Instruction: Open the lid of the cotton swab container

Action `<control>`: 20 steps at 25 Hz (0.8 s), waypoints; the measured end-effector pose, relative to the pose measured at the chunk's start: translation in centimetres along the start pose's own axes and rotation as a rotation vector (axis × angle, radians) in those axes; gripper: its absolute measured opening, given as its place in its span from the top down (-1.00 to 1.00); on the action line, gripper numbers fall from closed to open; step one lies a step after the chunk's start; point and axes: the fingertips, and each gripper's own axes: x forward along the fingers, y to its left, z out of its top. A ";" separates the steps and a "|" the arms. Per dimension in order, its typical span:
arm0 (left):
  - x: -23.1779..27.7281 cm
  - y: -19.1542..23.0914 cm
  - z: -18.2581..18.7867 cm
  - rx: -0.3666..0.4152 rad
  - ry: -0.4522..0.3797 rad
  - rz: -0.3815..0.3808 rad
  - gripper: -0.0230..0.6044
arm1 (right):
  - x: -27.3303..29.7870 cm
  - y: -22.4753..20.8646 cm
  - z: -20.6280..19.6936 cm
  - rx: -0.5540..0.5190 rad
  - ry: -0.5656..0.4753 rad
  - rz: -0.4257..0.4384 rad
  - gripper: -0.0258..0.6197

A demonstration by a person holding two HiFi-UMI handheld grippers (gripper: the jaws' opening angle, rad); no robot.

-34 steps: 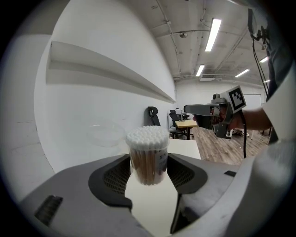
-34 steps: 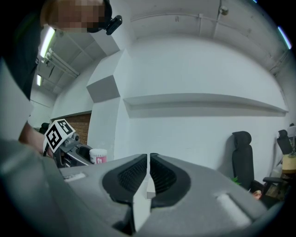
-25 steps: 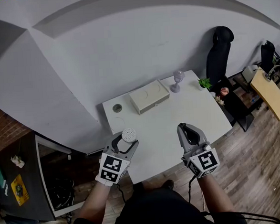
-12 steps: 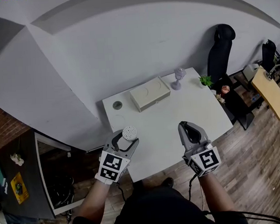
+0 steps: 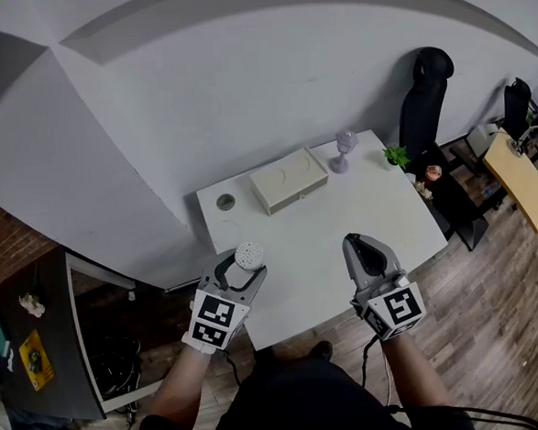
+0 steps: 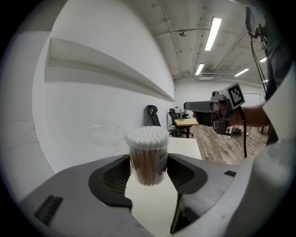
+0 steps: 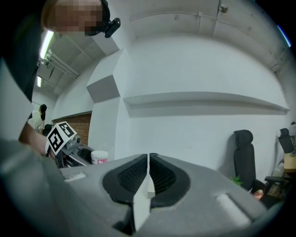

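The left gripper [image 5: 238, 265] is held out from a raised forearm at the near left side of the counter [image 5: 324, 219]. Its fingers [image 6: 115, 175] are clamped on either side of the cotton swab container [image 6: 148, 159], which stands upright between them with its white swab tips bare. A clear round shape [image 6: 105, 134] beyond it may be the lid. The right gripper [image 5: 357, 245] hovers over the counter's near edge, well apart from the left one. Its fingers [image 7: 132, 178] are pressed together with nothing between them.
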 end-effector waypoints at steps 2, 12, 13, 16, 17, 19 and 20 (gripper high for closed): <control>0.1 0.1 0.0 0.006 0.002 0.003 0.15 | 0.1 0.0 -0.1 -0.006 0.000 0.007 0.88; 0.4 0.4 -0.1 0.017 0.002 0.001 0.15 | 0.4 0.0 0.3 -0.003 -0.009 -0.003 0.89; 0.4 0.5 -0.1 0.016 0.002 0.001 0.15 | 0.5 0.0 0.3 -0.004 -0.009 -0.001 0.89; 0.5 0.4 -0.2 0.015 0.003 0.000 0.15 | 0.5 0.2 0.4 -0.001 -0.002 0.004 0.89; 0.5 0.4 -0.3 0.015 0.004 0.000 0.15 | 0.5 0.3 0.5 0.004 0.006 0.006 0.89; 0.5 0.3 -0.4 0.014 0.004 0.000 0.15 | 0.5 0.5 0.6 0.008 0.015 0.008 0.89; 0.5 0.4 -0.4 0.014 0.005 0.000 0.15 | 0.4 0.5 0.6 0.008 0.015 0.007 0.89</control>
